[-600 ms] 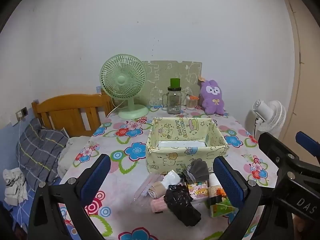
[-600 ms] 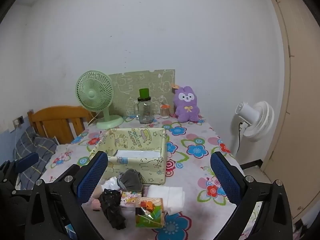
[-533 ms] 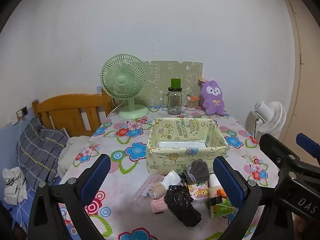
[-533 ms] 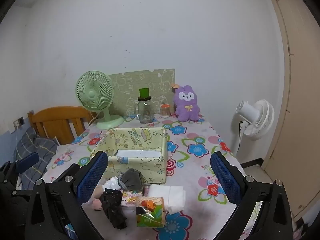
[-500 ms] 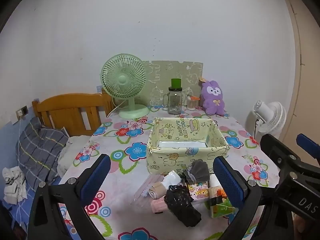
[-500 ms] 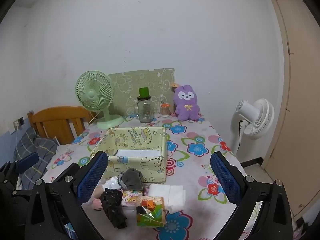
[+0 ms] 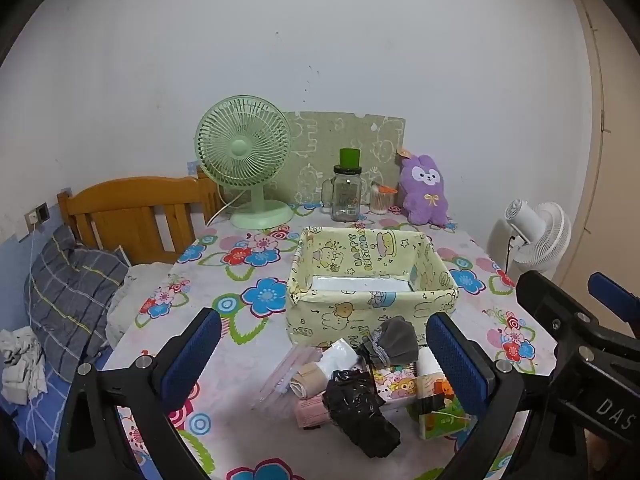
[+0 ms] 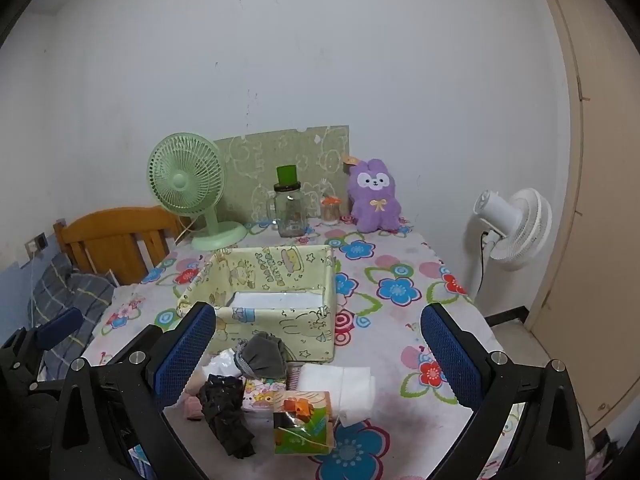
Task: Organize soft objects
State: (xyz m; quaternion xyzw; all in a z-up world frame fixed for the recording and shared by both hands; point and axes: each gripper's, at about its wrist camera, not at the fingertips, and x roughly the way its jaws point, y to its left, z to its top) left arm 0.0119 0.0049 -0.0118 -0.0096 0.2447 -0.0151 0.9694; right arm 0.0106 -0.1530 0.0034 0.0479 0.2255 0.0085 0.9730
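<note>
Both the left gripper (image 7: 324, 354) and right gripper (image 8: 322, 342) gape wide, empty; a crumpled black cloth (image 7: 360, 414) lies pointing toward five o'clock, before the square fabric box (image 7: 372, 312).

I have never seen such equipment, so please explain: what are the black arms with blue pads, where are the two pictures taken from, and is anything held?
A person holds two hand tools. Each has a camera looking along its fingers. One picture shows the left gripper, the other the right gripper. Both are open and empty. On the flowered table stands a yellow fabric box. In front of it lies a pile: a black cloth, a grey pouch, a white folded cloth and a tissue pack.
</note>
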